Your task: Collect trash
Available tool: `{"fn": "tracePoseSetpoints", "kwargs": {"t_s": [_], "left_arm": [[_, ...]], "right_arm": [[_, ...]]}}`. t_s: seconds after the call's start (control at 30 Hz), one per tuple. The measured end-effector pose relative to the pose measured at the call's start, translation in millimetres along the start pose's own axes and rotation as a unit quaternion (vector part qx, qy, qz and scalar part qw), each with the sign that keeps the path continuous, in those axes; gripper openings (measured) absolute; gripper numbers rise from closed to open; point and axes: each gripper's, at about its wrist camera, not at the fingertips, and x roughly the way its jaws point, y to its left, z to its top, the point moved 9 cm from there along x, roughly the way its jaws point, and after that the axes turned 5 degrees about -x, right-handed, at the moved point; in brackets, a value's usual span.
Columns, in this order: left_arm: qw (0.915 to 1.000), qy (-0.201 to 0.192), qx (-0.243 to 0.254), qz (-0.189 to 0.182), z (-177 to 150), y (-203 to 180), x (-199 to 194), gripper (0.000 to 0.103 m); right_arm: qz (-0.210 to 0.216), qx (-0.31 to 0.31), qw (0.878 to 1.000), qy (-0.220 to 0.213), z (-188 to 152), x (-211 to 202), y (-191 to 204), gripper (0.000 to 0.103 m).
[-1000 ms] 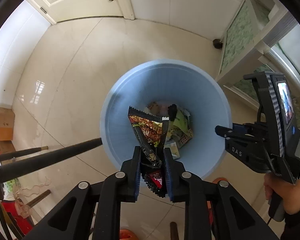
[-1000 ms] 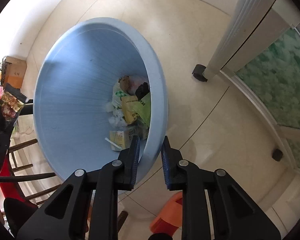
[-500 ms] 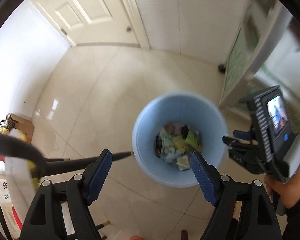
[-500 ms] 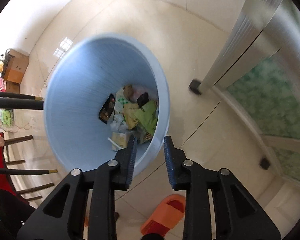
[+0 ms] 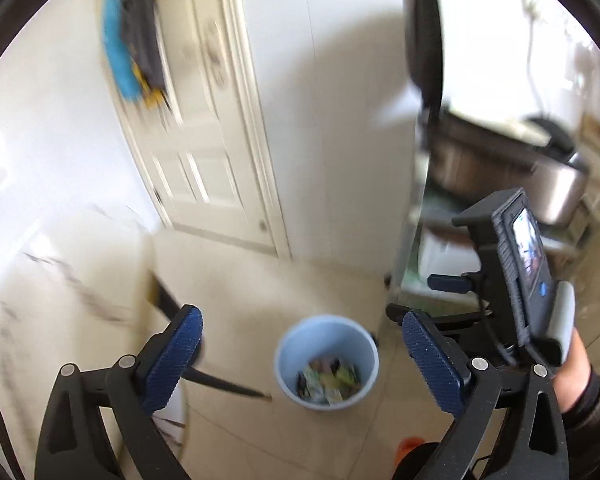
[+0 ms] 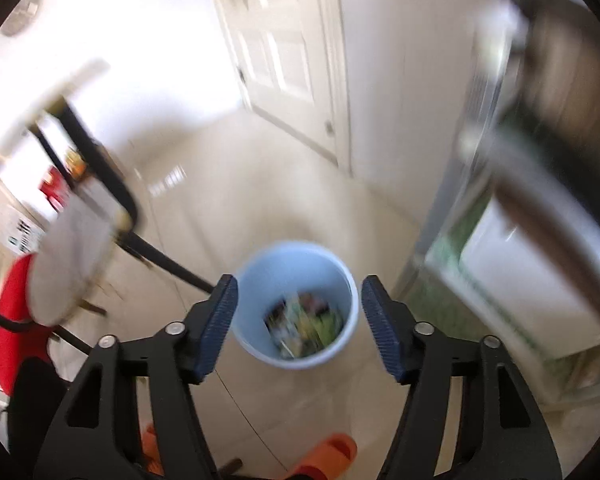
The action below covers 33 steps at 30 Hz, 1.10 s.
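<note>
A light blue bin [image 5: 327, 362] stands on the tiled floor far below, with several snack wrappers [image 5: 326, 380] heaped in its bottom. My left gripper [image 5: 302, 354] hangs high above it, its jaws opening wide with nothing between the blue pads. In the right wrist view the same bin [image 6: 296, 304] shows between the fingers of my right gripper [image 6: 298, 322], whose jaws are also opening and hold nothing. The right gripper's body with its small screen [image 5: 516, 280] shows at the right of the left wrist view, held by a hand [image 5: 576, 376].
A white panelled door [image 5: 204, 168] is behind the bin. A black-legged table [image 6: 80, 140] and a red chair [image 6: 14, 320] stand at the left. A cart with steel pots [image 5: 500, 168] is at the right. Orange slippers [image 6: 324, 456] lie near my feet.
The left gripper let the dark wrapper fall into the bin and spread wide. Both grippers rose well above the bin and tilted up; the right jaws went from nearly shut to open.
</note>
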Motion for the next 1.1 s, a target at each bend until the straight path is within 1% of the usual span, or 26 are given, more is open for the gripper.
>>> {"fn": "tracePoseSetpoints", "kwargs": {"t_s": [0.03, 0.07, 0.13, 0.17, 0.2, 0.23, 0.27, 0.3, 0.37, 0.4, 0.47, 0.6, 0.73, 0.77, 0.87, 0.9, 0.93, 0.97, 1.0, 1.07, 1.1], "left_arm": [[0.9999, -0.014, -0.002, 0.0, -1.3, 2.4, -20.4, 0.103], [0.9995, -0.03, -0.003, 0.004, -1.6, 7.6, -46.2, 0.102], [0.9983, -0.056, -0.007, 0.012, -3.7, 11.4, -85.6, 0.102], [0.9973, -0.071, -0.007, 0.016, -5.4, 16.8, -109.1, 0.102], [0.9962, -0.084, -0.01, 0.022, -7.8, 25.8, -132.1, 0.102], [0.9948, -0.096, -0.015, 0.029, -12.7, 28.7, -154.0, 0.102], [0.9926, -0.112, -0.023, 0.041, -15.9, 37.1, -179.3, 0.103], [0.9908, -0.124, -0.029, 0.047, -22.5, 40.6, -200.8, 0.102], [0.9852, -0.152, -0.045, 0.064, -32.9, 53.4, -246.7, 0.103], [0.982, -0.164, -0.053, 0.078, -41.1, 58.3, -265.7, 0.103], [0.9747, -0.187, -0.065, 0.104, -57.2, 67.9, -304.8, 0.103], [0.9614, -0.226, -0.086, 0.131, -85.7, 70.5, -368.1, 0.103], [0.9479, -0.262, -0.1, 0.151, -106.8, 68.0, -433.6, 0.103], [0.9433, -0.272, -0.105, 0.158, -111.7, 63.9, -443.9, 0.103], [0.9295, -0.306, -0.119, 0.169, -117.1, 51.6, -475.4, 0.103], [0.9267, -0.311, -0.121, 0.172, -125.0, 55.1, -470.2, 0.103], [0.9213, -0.319, -0.126, 0.183, -130.4, 51.2, -482.2, 0.103], [0.9178, -0.322, -0.128, 0.194, -135.5, 47.9, -485.1, 0.103], [0.9142, -0.323, -0.129, 0.208, -141.0, 43.9, -490.7, 0.103], [0.9104, -0.324, -0.131, 0.222, -148.1, 36.5, -495.2, 0.103], [0.9099, -0.321, -0.131, 0.228, -152.2, 31.3, -498.4, 0.103]], "right_arm": [[0.0, -0.009, 1.0, -0.017, 11.4, -24.9, 10.9, 0.065], [-0.001, -0.016, 0.999, -0.032, 20.1, -43.6, 19.0, 0.066], [0.001, -0.033, 0.997, -0.063, 36.6, -82.3, 39.8, 0.067], [0.004, -0.04, 0.996, -0.083, 46.1, -106.2, 52.5, 0.07], [0.007, -0.047, 0.994, -0.097, 52.6, -123.0, 64.1, 0.082], [0.01, -0.054, 0.992, -0.116, 60.3, -143.0, 78.2, 0.088], [0.009, -0.061, 0.989, -0.138, 69.1, -166.5, 93.9, 0.097], [0.011, -0.069, 0.986, -0.153, 73.6, -183.1, 108.6, 0.097], [0.031, -0.084, 0.98, -0.18, 87.3, -218.5, 141.8, 0.098], [0.036, -0.089, 0.977, -0.193, 90.6, -231.9, 155.8, 0.102], [0.034, -0.105, 0.97, -0.218, 96.0, -264.8, 185.1, 0.103], [0.034, -0.133, 0.954, -0.267, 94.9, -323.4, 240.6, 0.103], [0.045, -0.152, 0.938, -0.308, 91.5, -377.4, 282.4, 0.103], [0.048, -0.158, 0.932, -0.324, 89.8, -393.1, 296.4, 0.103], [0.046, -0.167, 0.917, -0.358, 84.8, -428.2, 320.9, 0.103], [0.047, -0.171, 0.913, -0.368, 82.5, -436.6, 328.3, 0.103], [0.048, -0.174, 0.908, -0.378, 79.5, -445.0, 335.7, 0.103], [0.046, -0.175, 0.904, -0.386, 76.8, -452.1, 343.0, 0.103], [0.043, -0.177, 0.902, -0.391, 75.4, -458.1, 351.3, 0.103], [0.039, -0.177, 0.899, -0.398, 68.9, -463.4, 363.3, 0.103], [0.038, -0.173, 0.899, -0.401, 65.9, -464.7, 368.6, 0.103]]}}
